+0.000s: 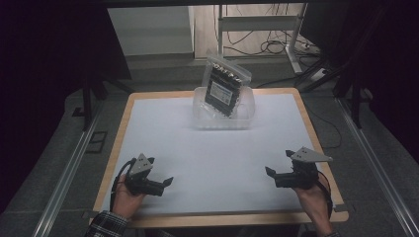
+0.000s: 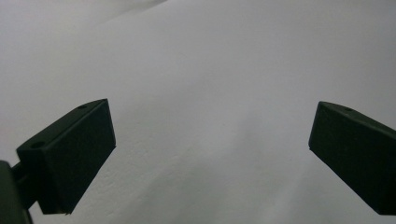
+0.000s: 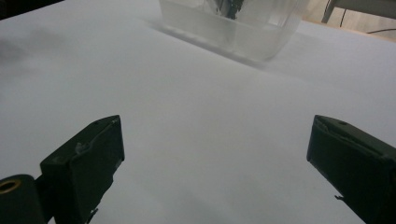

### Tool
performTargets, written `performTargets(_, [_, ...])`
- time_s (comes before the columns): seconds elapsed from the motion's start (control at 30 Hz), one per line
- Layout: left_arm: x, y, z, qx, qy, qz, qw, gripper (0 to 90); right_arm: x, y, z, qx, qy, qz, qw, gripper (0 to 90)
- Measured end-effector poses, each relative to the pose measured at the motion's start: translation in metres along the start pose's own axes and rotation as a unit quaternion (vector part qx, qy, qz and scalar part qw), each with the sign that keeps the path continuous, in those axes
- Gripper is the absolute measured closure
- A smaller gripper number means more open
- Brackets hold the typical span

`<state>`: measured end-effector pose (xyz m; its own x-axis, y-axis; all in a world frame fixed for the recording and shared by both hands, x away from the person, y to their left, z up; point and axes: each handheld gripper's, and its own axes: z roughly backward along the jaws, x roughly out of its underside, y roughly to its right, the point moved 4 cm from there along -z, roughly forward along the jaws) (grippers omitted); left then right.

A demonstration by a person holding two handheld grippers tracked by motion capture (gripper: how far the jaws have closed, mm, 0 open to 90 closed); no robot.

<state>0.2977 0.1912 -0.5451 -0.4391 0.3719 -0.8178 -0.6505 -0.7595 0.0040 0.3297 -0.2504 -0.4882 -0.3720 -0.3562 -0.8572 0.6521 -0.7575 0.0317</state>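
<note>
Clear zip-top plastic bag with a black labelled pack inside [image 1: 226,84] is standing tilted in a clear rectangular plastic tub [image 1: 200,114] at the far middle of the bench, top of the bag leaning toward the far left and sticking up well above the tub rim. Tub wall is likely propping it so it is not falling flat. In the right gripper view the tub [image 3: 252,35] is showing at the top of the frame, with a dark bit of the bag's contents [image 3: 229,8] just visible inside it.

White-topped bench with a light wooden edge [image 1: 207,163] is bare between the tub and the near edge.

Left gripper [image 1: 158,174] is sitting near the near left edge, held low over the bench by the person's left hand [image 1: 124,196], its black fingers [image 2: 74,156] spread wide and holding nothing, pointing right toward the bench's middle. Right gripper [image 1: 280,166] is mirroring it at the near right, held by the right hand [image 1: 312,200], its fingers [image 3: 88,168] also spread wide and empty, pointing left and a bit toward the tub. Both are well apart from the bag and tub; it reads as a ready pose, fingers pre-opened for reaching out to the bag.

Beyond the bench: grey floor, cables and metal legs at the far side.
</note>
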Motion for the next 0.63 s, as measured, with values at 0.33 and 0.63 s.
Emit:
performTargets(0.33, [0.0,0.001,0.0,0.001,-0.002,-0.002,1.0,0.1,0.02,0.008,-0.003,0.012,-0.022,-0.004,0.9997,3.7])
performTargets(0.63, [0.0,0.001,-0.001,-0.001,-0.004,-0.004,1.0,0.1,0.024,0.012,-0.006,0.013,-0.03,-0.01,0.9994,3.6])
